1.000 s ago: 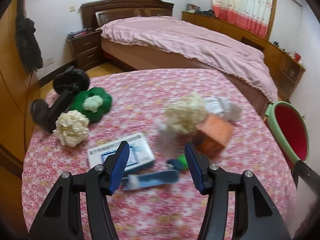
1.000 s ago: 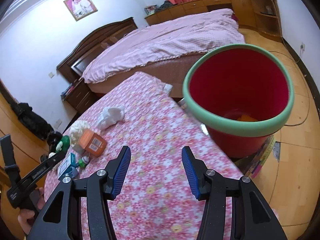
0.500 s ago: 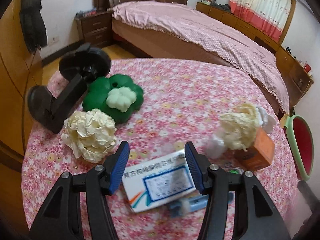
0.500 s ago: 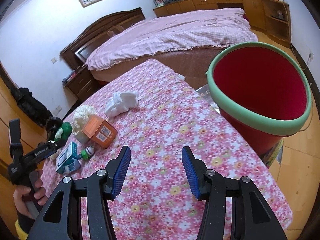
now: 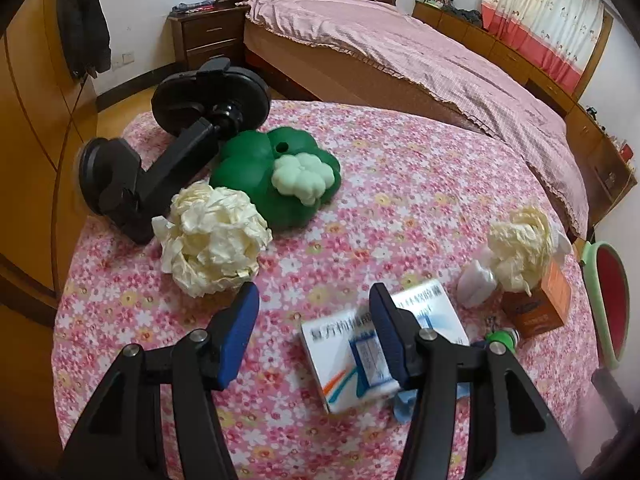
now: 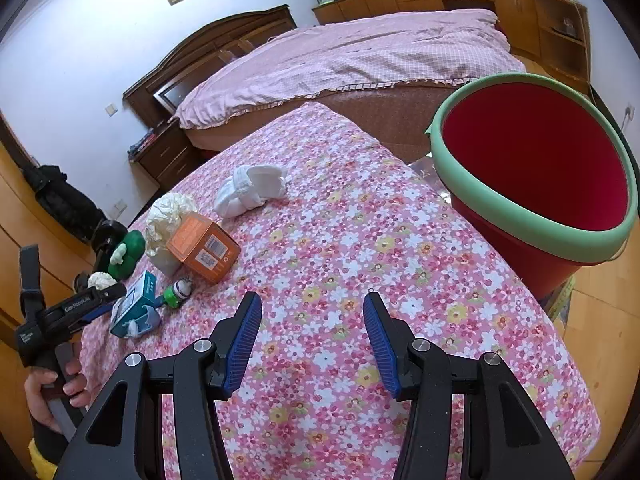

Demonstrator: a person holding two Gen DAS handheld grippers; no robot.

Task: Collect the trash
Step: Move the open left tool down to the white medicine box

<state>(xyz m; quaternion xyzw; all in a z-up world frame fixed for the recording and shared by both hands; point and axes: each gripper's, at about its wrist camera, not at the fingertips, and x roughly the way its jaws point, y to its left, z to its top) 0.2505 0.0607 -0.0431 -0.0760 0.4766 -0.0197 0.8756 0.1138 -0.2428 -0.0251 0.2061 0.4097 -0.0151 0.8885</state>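
Note:
A large crumpled cream paper ball lies on the pink flowered tablecloth, just ahead and left of my left gripper. That gripper is open with nothing between its fingers. A white and blue medicine box lies partly under its right finger. A second paper ball, an orange box and a white tissue sit further right. My right gripper hovers open over bare cloth. The red bucket with a green rim stands beside the table's right edge.
A green clover toy and a black suction-cup holder sit behind the large paper ball. A small green bottle lies by the medicine box. A white tissue wad lies mid-table. A bed stands beyond the table.
My left gripper has swung left and come down, from over the box and bottle toward the large paper ball. The right gripper has drifted slightly, and more of the table shows. Both sets of jaws kept their width.

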